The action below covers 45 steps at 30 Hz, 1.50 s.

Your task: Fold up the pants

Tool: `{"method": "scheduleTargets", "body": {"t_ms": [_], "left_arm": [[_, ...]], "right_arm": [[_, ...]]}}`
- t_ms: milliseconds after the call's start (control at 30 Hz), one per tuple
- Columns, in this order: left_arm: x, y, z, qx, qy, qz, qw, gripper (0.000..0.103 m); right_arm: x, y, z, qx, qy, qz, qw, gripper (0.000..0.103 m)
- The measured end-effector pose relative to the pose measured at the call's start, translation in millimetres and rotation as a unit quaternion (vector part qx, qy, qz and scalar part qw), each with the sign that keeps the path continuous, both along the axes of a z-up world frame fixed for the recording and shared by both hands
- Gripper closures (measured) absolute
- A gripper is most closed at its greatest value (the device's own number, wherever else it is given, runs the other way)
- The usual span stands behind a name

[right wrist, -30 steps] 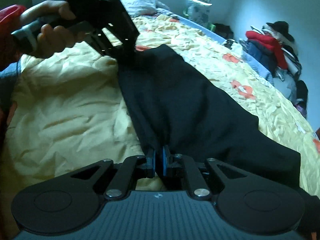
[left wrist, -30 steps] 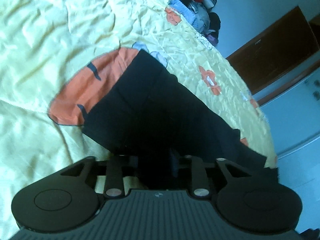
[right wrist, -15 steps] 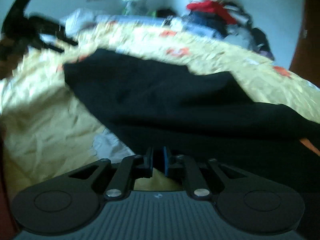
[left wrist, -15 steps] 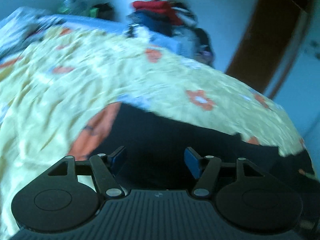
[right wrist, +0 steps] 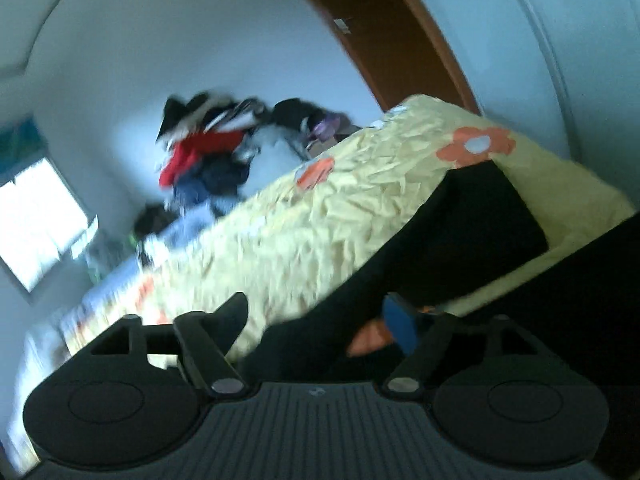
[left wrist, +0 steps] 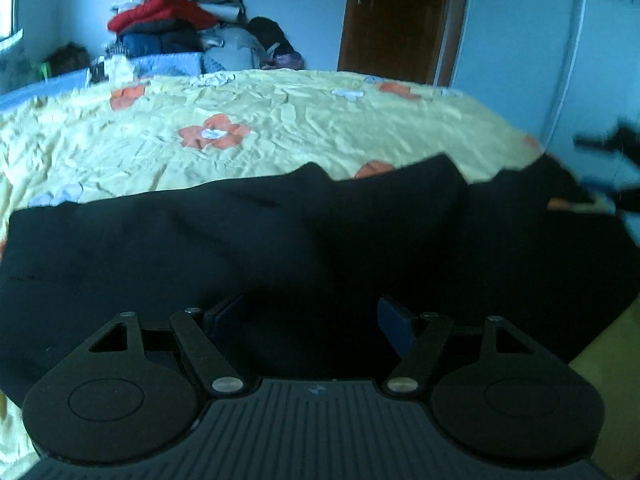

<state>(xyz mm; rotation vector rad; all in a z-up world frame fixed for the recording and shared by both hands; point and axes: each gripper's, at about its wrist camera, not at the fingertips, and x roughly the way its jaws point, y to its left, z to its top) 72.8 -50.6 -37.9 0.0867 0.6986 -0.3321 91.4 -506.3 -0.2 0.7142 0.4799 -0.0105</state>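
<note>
The black pants [left wrist: 280, 256] are seen spread across the near part of a bed covered by a yellow bedspread [left wrist: 304, 136] printed with orange flowers. In the left wrist view the garment fills the lower middle of the frame from edge to edge, its far border wavy against the yellow cloth, with some creases visible on its left half.

The left gripper [left wrist: 312, 320] is held over the pants with its jaws parted; they have just been opening. Dark fabric is seen below the gap, but no cloth is pinched by the blue pads [left wrist: 394, 322], so the garment is released on this side.

The right gripper [right wrist: 316, 316] is likewise released; its jaws have just been opening and stand wide apart. The view is tilted and blurred. One trouser end [right wrist: 472, 224] is seen lying on the bedspread [right wrist: 328, 216] near the bed's corner, and nothing is gripped between the fingers. A blurred dark shape at the right edge of the left wrist view cannot be identified.

Beyond the bed, a pile of clothes [left wrist: 168, 28] with a red item on top is noted against the wall, beside a brown door [left wrist: 396, 20]
</note>
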Motion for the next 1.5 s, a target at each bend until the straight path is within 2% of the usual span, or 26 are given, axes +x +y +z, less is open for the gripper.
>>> {"method": "scheduleTargets", "body": {"t_ms": [67, 200, 267, 333, 400, 467, 500, 567, 633, 700, 767, 833, 900, 967, 1067, 1133, 1233, 1333, 1367, 1467, 1500], "left_arm": [[-2.2, -2.9, -4.0, 0.015, -0.015, -0.003, 0.9998, 0.023], [-8.6, -5.5, -12.5, 0.019, -0.037, -0.006, 0.9991, 0.012], [-10.8, -7.8, -13.8, 0.023, -0.047, -0.007, 0.9986, 0.009], [-9.9, -10.3, -13.5, 0.025, -0.046, -0.011, 0.9986, 0.007], [-7.6, -8.5, -13.4, 0.017, -0.040, -0.011, 0.9990, 0.007], [-5.8, -6.5, -13.5, 0.009, -0.035, -0.014, 0.9993, 0.005], [-5.4, -6.6, -13.7, 0.007, -0.034, -0.015, 0.9993, 0.004], [-5.0, -7.4, -13.9, 0.008, -0.033, -0.017, 0.9993, 0.003], [-4.4, -8.0, -14.4, 0.009, -0.033, -0.019, 0.9992, 0.002], [-3.3, -7.5, -15.0, 0.005, -0.031, -0.021, 0.9993, 0.001], [-2.8, -7.1, -15.2, 0.004, -0.029, -0.023, 0.9993, 0.000], [-2.8, -6.7, -15.2, 0.003, -0.029, -0.024, 0.9993, 0.000], [-2.5, -6.3, -15.5, 0.002, -0.028, -0.025, 0.9993, 0.000], [-2.4, -6.2, -15.8, 0.002, -0.028, -0.025, 0.9993, 0.000], [-2.2, -6.2, -15.9, 0.002, -0.028, -0.025, 0.9993, 0.000], [-2.2, -6.1, -15.9, 0.002, -0.028, -0.025, 0.9993, 0.000], [-2.3, -6.3, -15.8, 0.002, -0.028, -0.025, 0.9993, 0.000], [-2.3, -6.4, -15.9, 0.002, -0.028, -0.025, 0.9993, 0.000], [-2.0, -6.5, -16.0, 0.003, -0.028, -0.025, 0.9993, 0.000], [-2.6, -6.7, -15.5, 0.004, -0.029, -0.025, 0.9993, 0.000], [-2.7, -6.8, -15.5, 0.004, -0.029, -0.025, 0.9993, 0.000]], "right_arm": [[15.3, -5.0, -6.9, 0.025, 0.018, -0.013, 0.999, 0.026], [55.1, -13.0, -15.0, 0.078, 0.093, -0.033, 0.992, 0.024], [75.2, -11.2, -15.1, 0.105, 0.119, -0.016, 0.987, 0.023], [101.2, -6.4, -6.3, 0.116, 0.127, 0.005, 0.985, 0.018], [125.5, -3.5, 0.8, 0.135, 0.104, 0.028, 0.985, 0.014], [142.4, -4.5, 6.7, 0.170, 0.051, 0.041, 0.983, 0.010], [145.2, -5.7, 10.2, 0.173, 0.026, 0.039, 0.984, 0.010], [141.7, -7.6, 22.0, 0.113, 0.008, 0.003, 0.994, 0.010], [121.6, -9.4, 29.4, 0.049, -0.001, -0.037, 0.998, 0.009], [96.1, -13.5, 27.4, 0.034, -0.029, -0.034, 0.998, 0.009], [59.9, -19.8, 21.1, 0.041, -0.044, -0.044, 0.997, 0.009], [26.4, -26.8, 12.3, 0.057, -0.048, -0.063, 0.995, 0.014], [4.3, -34.3, -0.6, 0.074, -0.028, -0.087, 0.993, 0.041], [-12.1, -37.3, -15.5, 0.103, -0.005, -0.102, 0.989, 0.052], [-15.9, -36.9, -28.3, 0.111, 0.023, -0.096, 0.989, 0.052], [-3.8, -35.2, -34.3, 0.113, 0.037, -0.099, 0.988, 0.052], [14.2, -36.1, -42.5, 0.096, 0.055, -0.134, 0.985, 0.051], [23.2, -41.4, -54.6, 0.110, 0.044, -0.167, 0.979, 0.054], [25.1, -40.6, -55.0, 0.100, 0.039, -0.176, 0.979, 0.054], [35.4, -39.3, -55.6, 0.085, 0.033, -0.166, 0.982, 0.052], [37.1, -40.7, -56.4, 0.088, 0.032, -0.166, 0.982, 0.060]]}}
